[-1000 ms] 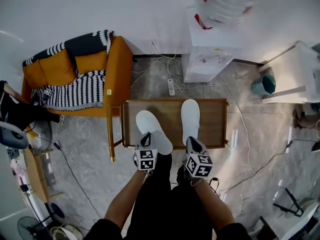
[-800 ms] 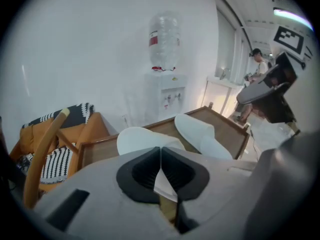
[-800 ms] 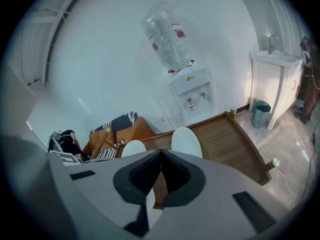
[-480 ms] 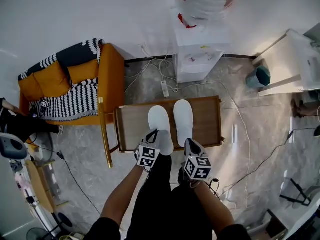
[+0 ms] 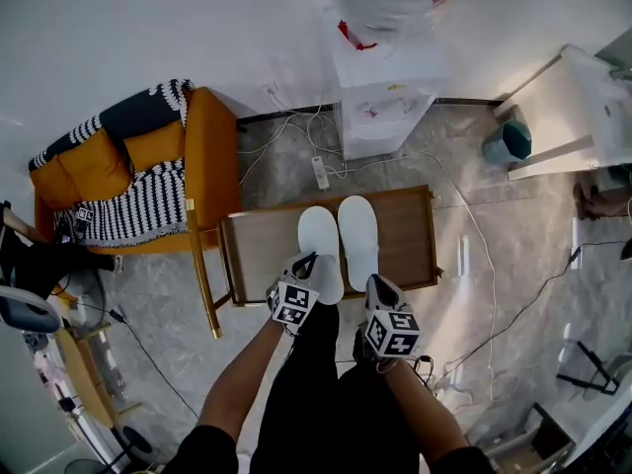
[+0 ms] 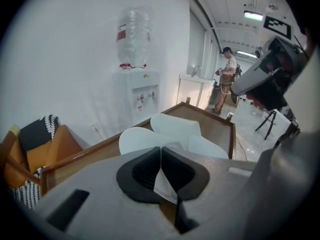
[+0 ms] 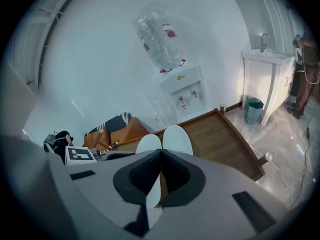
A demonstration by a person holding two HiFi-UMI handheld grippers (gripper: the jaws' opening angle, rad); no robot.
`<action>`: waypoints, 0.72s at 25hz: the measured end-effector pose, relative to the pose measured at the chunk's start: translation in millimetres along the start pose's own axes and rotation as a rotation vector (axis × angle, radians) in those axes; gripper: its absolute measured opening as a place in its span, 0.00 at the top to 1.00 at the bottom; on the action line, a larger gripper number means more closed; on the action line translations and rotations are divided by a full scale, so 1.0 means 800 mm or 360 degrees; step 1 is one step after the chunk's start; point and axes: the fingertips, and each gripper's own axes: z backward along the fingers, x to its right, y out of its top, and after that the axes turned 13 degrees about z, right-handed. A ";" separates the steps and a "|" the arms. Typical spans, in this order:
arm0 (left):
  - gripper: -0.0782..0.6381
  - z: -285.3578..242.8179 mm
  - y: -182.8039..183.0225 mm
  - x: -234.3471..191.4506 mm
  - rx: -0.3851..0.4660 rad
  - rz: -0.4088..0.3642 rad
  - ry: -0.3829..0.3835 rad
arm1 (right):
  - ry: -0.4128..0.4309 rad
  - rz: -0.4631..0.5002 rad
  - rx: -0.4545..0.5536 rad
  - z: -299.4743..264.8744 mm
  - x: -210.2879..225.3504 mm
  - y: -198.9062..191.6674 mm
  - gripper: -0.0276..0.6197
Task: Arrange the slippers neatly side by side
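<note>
Bottle label (image 6: pixel 122 34) can't be read tbh; left slipper (image 5: pixel 318 237) is heel-clamped in the left gripper (image 5: pixel 307 264), right slipper (image 5: pixel 357 227) in the right gripper (image 5: pixel 376 284), the 2 laid side by side.

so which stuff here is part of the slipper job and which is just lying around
Job: left slipper, pinched in the left tool; right slipper, pinched in the right tool; table under them.
Lying about: sofa, water dispenser, power strip, bin.
</note>
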 end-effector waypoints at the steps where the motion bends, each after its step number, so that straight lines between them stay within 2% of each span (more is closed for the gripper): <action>1: 0.86 -0.003 -0.003 0.000 -0.0010 0.0000 -0.0005 | -0.0004 -0.0002 0.0000 -0.001 0.001 0.000 0.94; 6: 0.86 -0.017 -0.014 0.004 -0.0036 0.0022 -0.0030 | -0.0017 -0.0018 -0.0005 -0.004 0.007 -0.002 0.94; 9: 0.86 -0.022 -0.023 -0.001 -0.0060 0.0042 0.0002 | -0.0023 -0.0024 -0.0011 -0.005 0.008 -0.004 0.94; 13: 0.86 -0.024 -0.031 -0.009 -0.0060 0.0131 0.0024 | -0.0022 -0.0024 -0.0023 -0.005 0.006 -0.008 0.94; 14: 0.84 -0.025 -0.032 -0.010 -0.0054 0.0152 0.0019 | -0.0020 -0.0025 -0.0027 -0.005 0.006 -0.010 0.94; 16: 0.67 -0.027 -0.035 -0.011 -0.0052 0.0178 0.0008 | -0.0017 -0.0025 -0.0036 -0.006 0.005 -0.012 0.94; 18: 0.64 -0.023 -0.036 -0.011 -0.0069 0.0216 0.0009 | -0.0012 -0.0020 -0.0044 -0.007 0.003 -0.013 0.94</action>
